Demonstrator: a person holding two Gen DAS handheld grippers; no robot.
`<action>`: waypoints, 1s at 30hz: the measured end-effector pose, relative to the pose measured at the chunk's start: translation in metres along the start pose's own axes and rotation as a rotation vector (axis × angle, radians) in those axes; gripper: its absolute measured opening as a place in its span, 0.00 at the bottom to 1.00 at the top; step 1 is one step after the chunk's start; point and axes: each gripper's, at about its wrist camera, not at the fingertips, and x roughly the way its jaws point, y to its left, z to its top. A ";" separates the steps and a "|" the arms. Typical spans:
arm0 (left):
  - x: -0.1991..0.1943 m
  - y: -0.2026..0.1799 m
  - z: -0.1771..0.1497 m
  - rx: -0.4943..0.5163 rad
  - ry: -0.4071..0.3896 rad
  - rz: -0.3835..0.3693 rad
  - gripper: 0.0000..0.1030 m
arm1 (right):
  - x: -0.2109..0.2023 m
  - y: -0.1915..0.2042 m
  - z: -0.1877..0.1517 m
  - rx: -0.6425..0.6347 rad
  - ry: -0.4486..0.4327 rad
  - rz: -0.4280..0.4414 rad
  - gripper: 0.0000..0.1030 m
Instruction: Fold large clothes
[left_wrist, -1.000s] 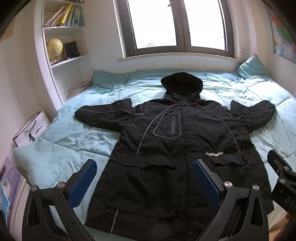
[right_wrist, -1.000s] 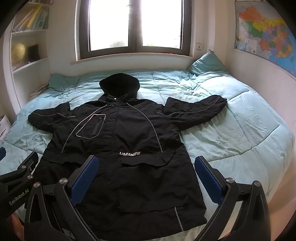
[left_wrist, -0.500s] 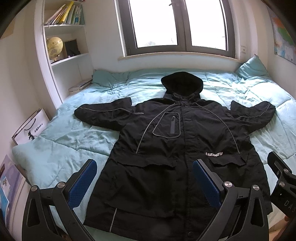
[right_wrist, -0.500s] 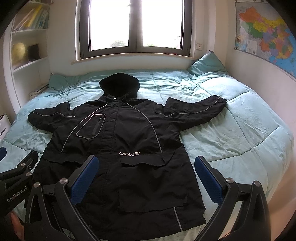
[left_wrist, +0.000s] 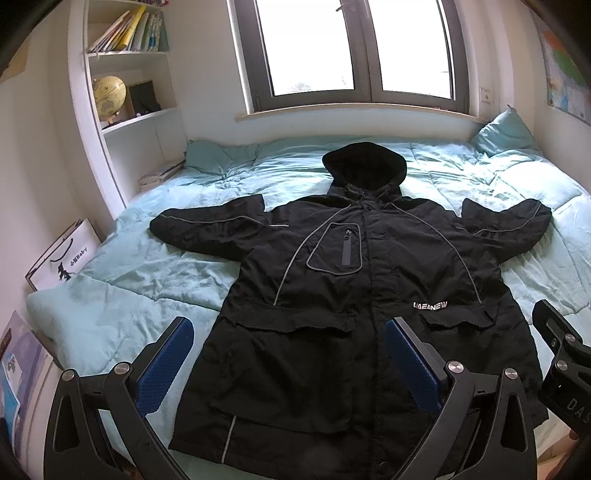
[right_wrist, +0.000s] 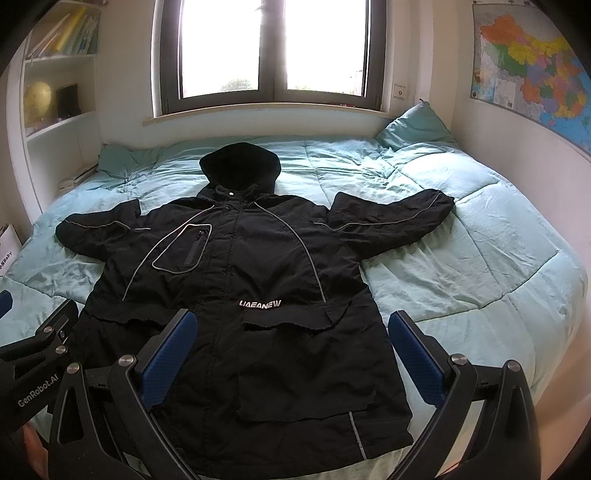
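Note:
A large black hooded jacket lies flat, front up, on the teal bed, sleeves spread to both sides and hood toward the window. It also shows in the right wrist view. My left gripper is open and empty, held above the jacket's lower left part near the hem. My right gripper is open and empty above the lower right part. Each gripper shows at the edge of the other's view.
White shelves with books and a globe stand left of the bed. A paper bag leans at the left side. A teal pillow sits at the back right. A map hangs on the right wall.
Both views shifted very slightly; the jacket sits a little higher in frame. Both grippers stay open and nothing on the bed moved.

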 end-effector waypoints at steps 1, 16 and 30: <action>0.000 0.000 0.000 0.000 0.000 -0.001 1.00 | 0.000 0.000 0.000 0.002 0.000 0.001 1.00; 0.002 -0.002 -0.001 0.008 0.011 -0.001 1.00 | 0.001 -0.003 -0.002 -0.001 0.004 -0.010 1.00; 0.003 -0.004 -0.001 0.009 0.013 -0.003 1.00 | 0.001 0.001 -0.002 -0.013 0.001 -0.027 1.00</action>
